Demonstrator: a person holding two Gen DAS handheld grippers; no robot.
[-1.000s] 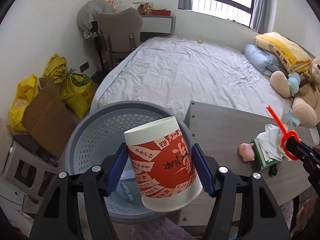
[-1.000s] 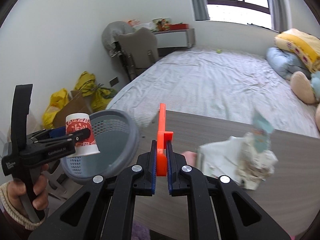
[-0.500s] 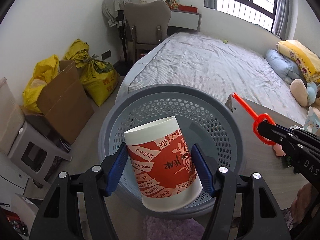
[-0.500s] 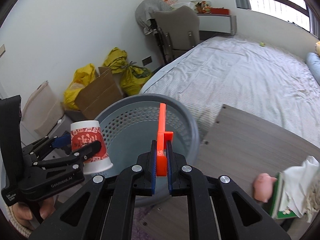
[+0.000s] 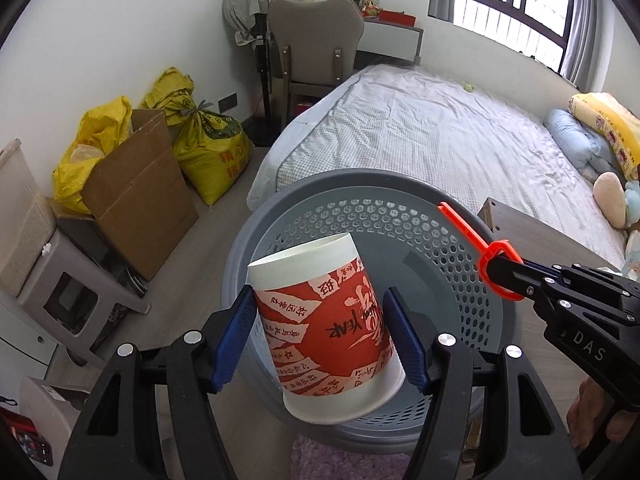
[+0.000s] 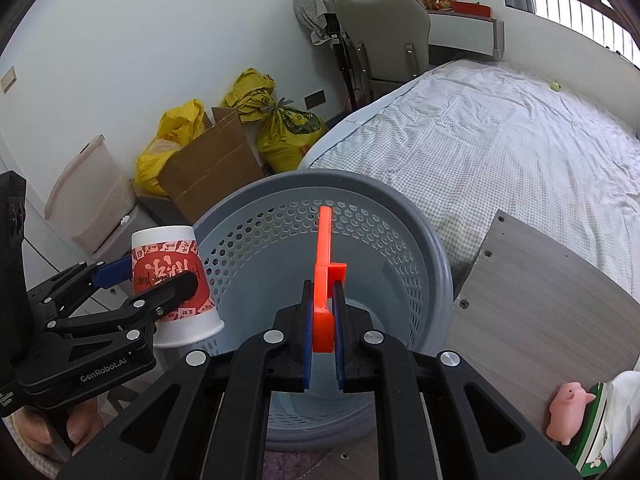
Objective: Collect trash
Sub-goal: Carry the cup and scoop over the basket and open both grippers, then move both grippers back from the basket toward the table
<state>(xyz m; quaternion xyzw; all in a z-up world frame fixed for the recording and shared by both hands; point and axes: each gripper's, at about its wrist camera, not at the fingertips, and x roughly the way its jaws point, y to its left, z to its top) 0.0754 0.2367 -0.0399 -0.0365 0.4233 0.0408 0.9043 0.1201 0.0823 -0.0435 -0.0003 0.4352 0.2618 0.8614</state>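
Observation:
My left gripper [image 5: 320,336] is shut on a red and white paper cup [image 5: 324,320], held upside down over the near left rim of a grey perforated trash basket [image 5: 400,216]. My right gripper [image 6: 322,316] is shut on an orange plastic piece [image 6: 325,264] and holds it above the basket's [image 6: 420,240] opening. In the right wrist view the cup [image 6: 172,276] and left gripper [image 6: 152,276] are at the basket's left rim. In the left wrist view the orange piece [image 5: 476,244] and right gripper [image 5: 508,276] reach in from the right.
A wooden table [image 6: 552,304] stands right of the basket, with a pink pig toy [image 6: 568,412] and a green packet with tissue [image 6: 608,428] on it. Behind are a bed [image 5: 440,132], a chair [image 5: 316,40], yellow bags [image 5: 208,140], a cardboard box [image 5: 136,184] and a grey stool [image 5: 68,292].
Both grippers have swung left, from over the table to over the basket, still holding the cup and the orange piece. The table items have slid to the right edge of view.

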